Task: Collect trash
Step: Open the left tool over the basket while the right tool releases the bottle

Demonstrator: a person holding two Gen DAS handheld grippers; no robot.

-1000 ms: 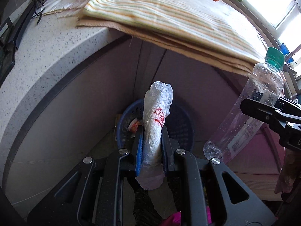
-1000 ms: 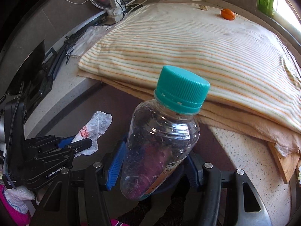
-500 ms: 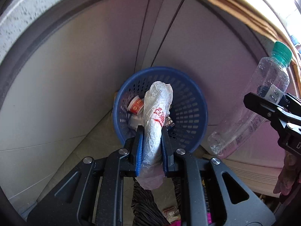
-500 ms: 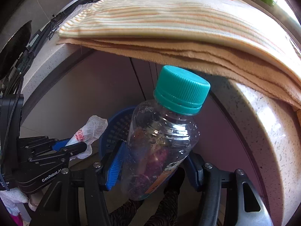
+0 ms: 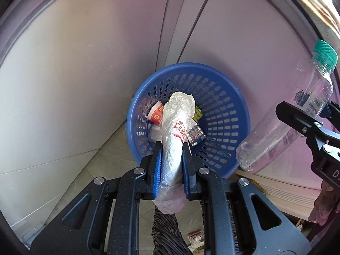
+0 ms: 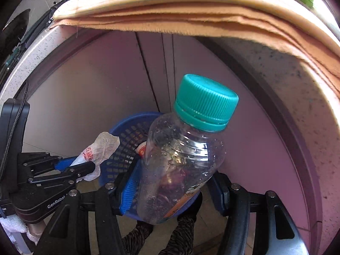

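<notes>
Left wrist view: grey cabinet doors (image 5: 85,63) fill the background, w/ a tiled floor (image 5: 70,174) at their foot. Right wrist view shows the speckled bench (image 6: 297,97) edge above, folded tan cloth (image 6: 170,19) overhanging it. On the floor against the doors stands a blue perforated basket (image 5: 223,110), already holding a red-and-white cup (image 5: 156,114), a green packet (image 5: 198,113) and other scraps. Right claw (image 6: 176,189) is clamped on a clear plastic bottle (image 6: 180,165), teal cap (image 6: 205,102) on, tilted, just right of the basket's rim and above it. Left claw (image 5: 171,167) is closed tight on a crumpled white plastic bag (image 5: 175,131) w/ red print, its upper end poking out over the basket's opening.
</notes>
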